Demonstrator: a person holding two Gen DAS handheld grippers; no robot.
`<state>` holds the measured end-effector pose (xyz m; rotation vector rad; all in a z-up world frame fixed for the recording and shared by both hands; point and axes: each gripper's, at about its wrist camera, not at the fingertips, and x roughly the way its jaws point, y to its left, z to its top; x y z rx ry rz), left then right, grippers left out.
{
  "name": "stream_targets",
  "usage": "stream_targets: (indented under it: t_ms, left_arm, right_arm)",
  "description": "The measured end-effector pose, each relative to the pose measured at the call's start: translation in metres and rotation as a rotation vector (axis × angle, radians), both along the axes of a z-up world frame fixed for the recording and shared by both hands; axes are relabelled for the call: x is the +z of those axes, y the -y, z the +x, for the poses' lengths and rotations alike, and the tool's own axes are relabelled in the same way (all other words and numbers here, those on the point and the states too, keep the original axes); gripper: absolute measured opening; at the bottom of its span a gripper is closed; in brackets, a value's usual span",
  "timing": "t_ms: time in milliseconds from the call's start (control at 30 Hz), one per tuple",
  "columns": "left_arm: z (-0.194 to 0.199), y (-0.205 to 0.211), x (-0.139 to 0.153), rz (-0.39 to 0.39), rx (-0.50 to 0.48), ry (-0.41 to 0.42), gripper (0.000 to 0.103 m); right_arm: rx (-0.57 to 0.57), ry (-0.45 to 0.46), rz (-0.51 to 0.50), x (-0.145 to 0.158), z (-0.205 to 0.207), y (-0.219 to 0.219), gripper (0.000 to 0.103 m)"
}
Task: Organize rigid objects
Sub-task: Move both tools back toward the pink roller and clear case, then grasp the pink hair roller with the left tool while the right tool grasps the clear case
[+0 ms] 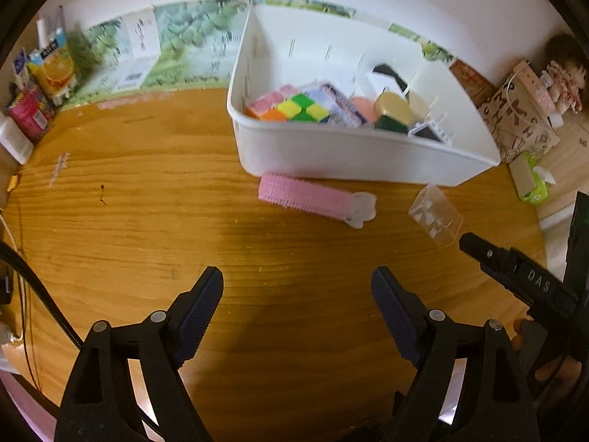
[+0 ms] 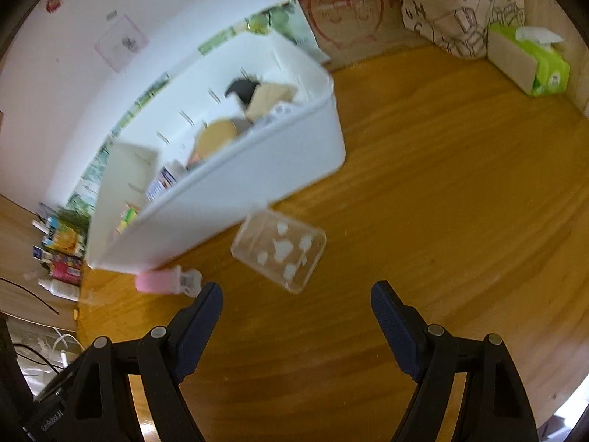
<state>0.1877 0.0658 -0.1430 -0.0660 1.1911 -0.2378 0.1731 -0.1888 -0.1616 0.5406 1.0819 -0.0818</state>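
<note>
A white bin (image 1: 346, 154) (image 2: 228, 199) stands on the wooden table and holds a colourful cube (image 1: 294, 108), a small printed box, a tan lidded thing and other items. In front of it lie a pink bristled roller clip (image 1: 309, 197) (image 2: 162, 281) and a clear plastic box (image 1: 436, 217) (image 2: 279, 248) with white shapes inside. My left gripper (image 1: 296, 291) hangs open over bare table short of the roller clip. My right gripper (image 2: 296, 302) is open just short of the clear box; one of its fingers (image 1: 515, 269) shows at the right of the left wrist view.
A printed tote bag (image 2: 460, 3) and a green tissue pack (image 2: 530, 62) sit at the far right by a wooden side wall. Cartons and small packets (image 1: 40, 84) crowd the far left corner. Cables hang off the table's left edge (image 2: 62, 342).
</note>
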Motion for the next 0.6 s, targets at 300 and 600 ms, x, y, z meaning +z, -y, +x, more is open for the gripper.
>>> stream_targets:
  t_ms: [300,600]
  left_arm:
    - [0.03,-0.008,-0.03,-0.039,-0.047,-0.021,0.085]
    - [0.044,-0.018,-0.04,-0.263,0.03,-0.077,0.085]
  right_arm:
    - [-0.007,-0.058,-0.087,-0.023,-0.003,-0.027,0.083]
    - [0.016,0.02,-0.258,-0.024,0.004,-0.053,0.083]
